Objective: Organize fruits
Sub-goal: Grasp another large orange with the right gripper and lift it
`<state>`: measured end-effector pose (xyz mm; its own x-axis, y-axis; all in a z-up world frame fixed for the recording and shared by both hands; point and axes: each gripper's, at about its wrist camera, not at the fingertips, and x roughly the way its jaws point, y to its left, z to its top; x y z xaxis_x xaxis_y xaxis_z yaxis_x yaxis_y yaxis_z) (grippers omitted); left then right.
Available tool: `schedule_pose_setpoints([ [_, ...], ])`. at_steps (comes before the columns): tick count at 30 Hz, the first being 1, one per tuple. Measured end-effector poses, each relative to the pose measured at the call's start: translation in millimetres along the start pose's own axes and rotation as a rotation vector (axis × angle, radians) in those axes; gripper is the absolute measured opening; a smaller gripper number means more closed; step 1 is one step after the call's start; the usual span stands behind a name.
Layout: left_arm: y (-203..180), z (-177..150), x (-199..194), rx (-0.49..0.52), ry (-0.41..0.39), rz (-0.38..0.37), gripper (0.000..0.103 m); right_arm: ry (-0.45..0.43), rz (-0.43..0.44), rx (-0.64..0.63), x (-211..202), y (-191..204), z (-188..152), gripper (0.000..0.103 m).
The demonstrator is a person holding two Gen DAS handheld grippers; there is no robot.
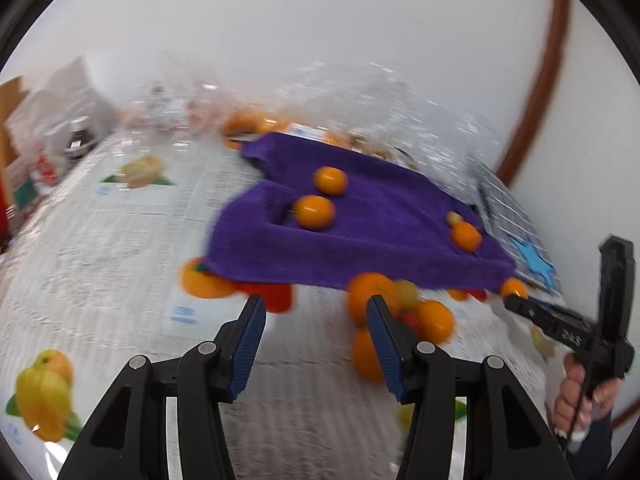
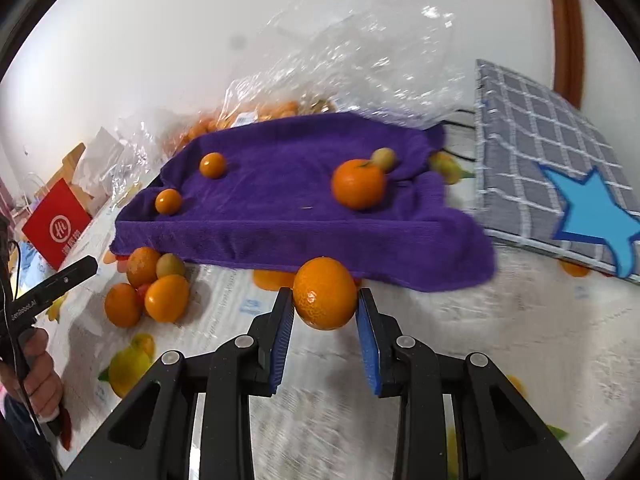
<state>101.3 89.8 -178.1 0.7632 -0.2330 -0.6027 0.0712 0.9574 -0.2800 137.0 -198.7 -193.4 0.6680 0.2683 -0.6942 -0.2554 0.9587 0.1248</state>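
A purple towel [image 2: 280,200] lies on the fruit-print tablecloth with two small oranges [image 2: 212,165] at its left, and a larger orange [image 2: 358,184] and a small yellowish fruit [image 2: 384,159] at its right. My right gripper [image 2: 325,308] is shut on an orange [image 2: 325,298], held just above the table before the towel's front edge. My left gripper [image 1: 316,312] is open and empty, near a loose heap of oranges [image 1: 370,296] at the towel's front edge. The heap also shows in the right wrist view [image 2: 148,292]. The towel shows in the left wrist view [image 1: 360,232].
A grey checked cloth with a blue star [image 2: 552,168] lies right of the towel. A clear plastic bag of oranges [image 2: 320,72] sits behind it by the wall. A red box [image 2: 56,224] and bags stand at the far left.
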Motion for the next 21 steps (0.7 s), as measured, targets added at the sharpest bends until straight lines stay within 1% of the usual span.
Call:
schedule_pose_setpoints([
  [2,-9,-3,3,0.035,0.026,-0.047,0.050,-0.006,-0.021,-0.014,-5,-5,-4,0.032],
  [3,-13,-5,6,0.043,0.051,-0.085,0.050,-0.006,-0.027,-0.019,-7,-7,-7,0.032],
  [4,-15,-6,9,0.048,0.069,-0.097,0.050,-0.008,-0.028,-0.027,-10,-9,-11,0.032],
  [6,-21,-8,13,0.068,0.093,-0.085,0.050,-0.003,-0.013,-0.031,-13,-13,-18,0.032],
  [7,-24,-8,15,0.077,0.100,-0.079,0.050,-0.002,0.015,-0.010,-16,-17,-20,0.032],
  [8,-25,-9,16,0.078,0.105,-0.074,0.050,-0.011,0.025,0.001,-18,-19,-21,0.032],
  [10,-28,-10,20,0.075,0.125,-0.049,0.050,-0.024,0.041,0.010,-22,-20,-23,0.032],
  [12,-33,-12,22,0.095,0.138,-0.031,0.050,-0.023,0.052,0.014,-23,-21,-24,0.032],
  [15,-44,-15,29,0.151,0.162,0.032,0.050,-0.013,0.052,0.013,-21,-19,-24,0.032],
  [17,-56,-18,36,0.212,0.193,0.101,0.050,-0.005,0.050,0.006,-19,-18,-24,0.032],
  [19,-62,-19,36,0.252,0.196,0.092,0.050,0.001,0.047,-0.002,-18,-16,-24,0.032],
  [21,-66,-19,37,0.270,0.195,0.103,0.050,0.007,0.046,-0.012,-17,-14,-24,0.032],
])
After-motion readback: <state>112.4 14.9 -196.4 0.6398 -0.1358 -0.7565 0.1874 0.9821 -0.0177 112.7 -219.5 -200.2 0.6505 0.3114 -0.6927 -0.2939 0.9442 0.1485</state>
